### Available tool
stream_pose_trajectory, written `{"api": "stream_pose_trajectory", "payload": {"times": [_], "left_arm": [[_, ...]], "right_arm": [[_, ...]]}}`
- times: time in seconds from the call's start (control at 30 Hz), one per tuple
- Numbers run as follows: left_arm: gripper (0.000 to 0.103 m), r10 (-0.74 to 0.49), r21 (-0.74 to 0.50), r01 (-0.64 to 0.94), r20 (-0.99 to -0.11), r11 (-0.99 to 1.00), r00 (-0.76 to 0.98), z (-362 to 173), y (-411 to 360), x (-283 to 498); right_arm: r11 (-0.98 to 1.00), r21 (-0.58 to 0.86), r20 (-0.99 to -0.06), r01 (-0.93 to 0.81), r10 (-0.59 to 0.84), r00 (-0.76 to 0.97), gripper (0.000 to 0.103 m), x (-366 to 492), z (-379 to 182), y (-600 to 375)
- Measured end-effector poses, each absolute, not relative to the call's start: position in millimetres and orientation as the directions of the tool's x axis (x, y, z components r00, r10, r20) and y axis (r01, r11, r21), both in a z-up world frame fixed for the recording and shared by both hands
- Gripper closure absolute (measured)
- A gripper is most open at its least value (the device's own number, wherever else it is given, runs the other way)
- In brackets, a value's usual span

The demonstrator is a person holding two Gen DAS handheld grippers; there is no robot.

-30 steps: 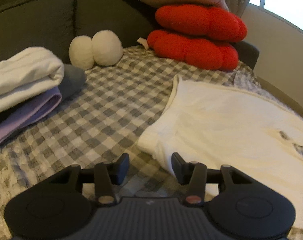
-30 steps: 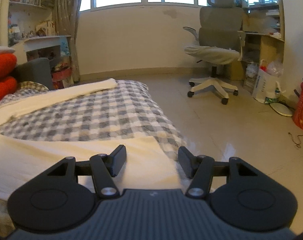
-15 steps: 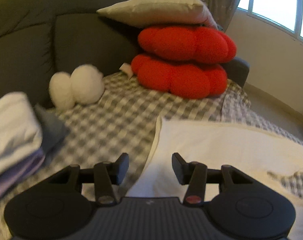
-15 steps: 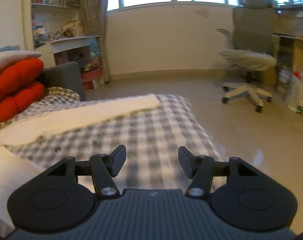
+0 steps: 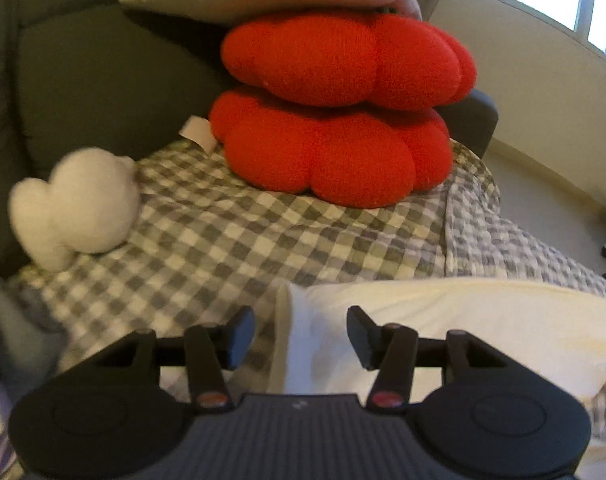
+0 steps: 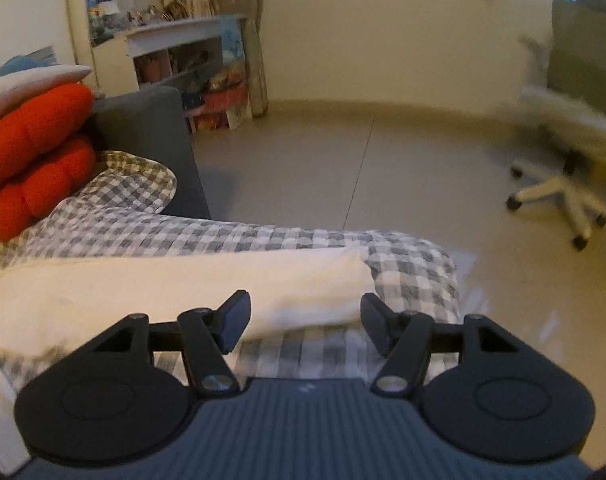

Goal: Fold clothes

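Nearing red cushions [image 5: 339,108], both tools opening wider

Left tool [image 5: 300,338] gapes empty above cream garment [image 5: 443,320] on checked cover [image 5: 231,240].

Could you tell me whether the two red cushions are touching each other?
Touching. The left wrist view shows the upper red cushion resting directly on the lower red cushion, with no gap along the seam where they meet.

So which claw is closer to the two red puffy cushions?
The left claw. The red cushions sit right ahead of it, just across a patch of checked blanket. From the right claw, over the cream garment, they lie far off to its side.
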State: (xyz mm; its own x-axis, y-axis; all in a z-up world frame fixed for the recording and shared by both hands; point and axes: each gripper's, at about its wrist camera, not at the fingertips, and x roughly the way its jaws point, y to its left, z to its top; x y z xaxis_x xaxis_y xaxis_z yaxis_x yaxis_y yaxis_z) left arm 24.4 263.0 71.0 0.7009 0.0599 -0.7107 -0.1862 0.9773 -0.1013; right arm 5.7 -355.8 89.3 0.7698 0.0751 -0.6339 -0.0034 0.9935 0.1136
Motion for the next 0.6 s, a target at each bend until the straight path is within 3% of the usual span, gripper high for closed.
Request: {"api": "stream_pose_trajectory", "payload": {"times": [0.23,0.47,0.6], "left_arm": [[0.046,0.082,-0.008,-0.139,-0.775,0.990,0.627,40,256,79],[0.046,0.053,0.002,-0.085,-0.793,0.996,0.608,17,256,96],[0.054,0.042,0.003,-0.063,-0.769,0.998,0.638,15,255,95]], "right_arm": [[0.997,0.067,-0.707,-0.047,0.081,0.703,0.038,57,81,-363],[0.994,0.002,-0.716,-0.112,0.079,0.694,0.038,96,73,-372],[0.990,-0.009,-0.743,-0.144,0.090,0.664,0.040,115,62,-375]]}}
